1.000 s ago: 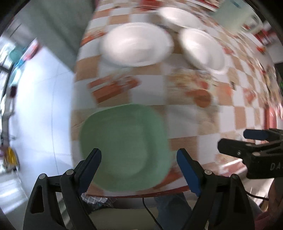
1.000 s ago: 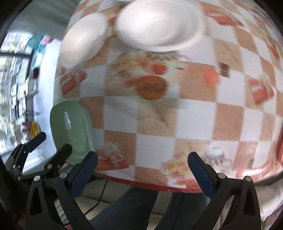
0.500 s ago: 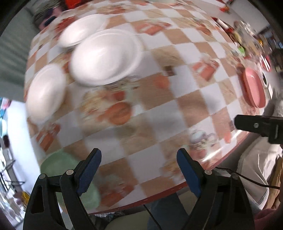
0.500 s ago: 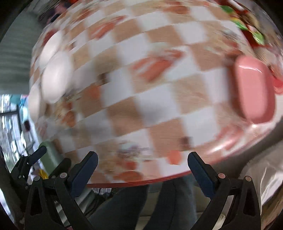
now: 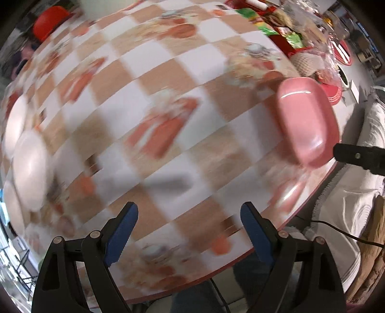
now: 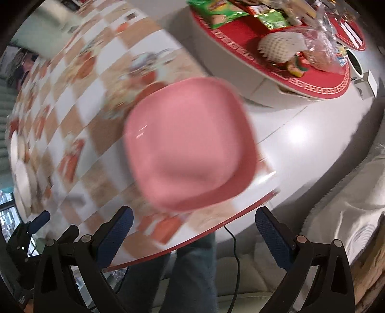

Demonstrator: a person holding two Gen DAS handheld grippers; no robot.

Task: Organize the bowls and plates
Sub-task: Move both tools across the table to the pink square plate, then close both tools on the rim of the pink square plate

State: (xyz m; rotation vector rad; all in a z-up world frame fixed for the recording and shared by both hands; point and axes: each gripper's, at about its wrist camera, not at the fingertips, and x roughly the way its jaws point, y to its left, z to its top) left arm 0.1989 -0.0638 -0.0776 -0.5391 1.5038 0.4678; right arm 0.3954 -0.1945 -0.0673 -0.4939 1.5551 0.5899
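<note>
Barely begun, by the look of it: pink plate (image 6: pixel 190 142) lay loose near the surface (image 5: pixel 168 101) edge, white dishes (image 5: pixel 30 168) unstacked far left. Right tool (image 6: pixel 192 231) and left tool (image 5: pixel 190 224) gaped wide, empty.

Checkered tablecloth (image 5: pixel 149 101), red round tray (image 6: pixel 312 79) of snack packets (image 6: pixel 231 12), red object (image 5: pixel 49 21) at far edge

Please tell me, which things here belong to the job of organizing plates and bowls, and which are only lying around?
Belong to the job:
pink plate
white dishes
left gripper, open
right gripper, open

Only lying around:
red tray of snack packets
red stool
cable
</note>
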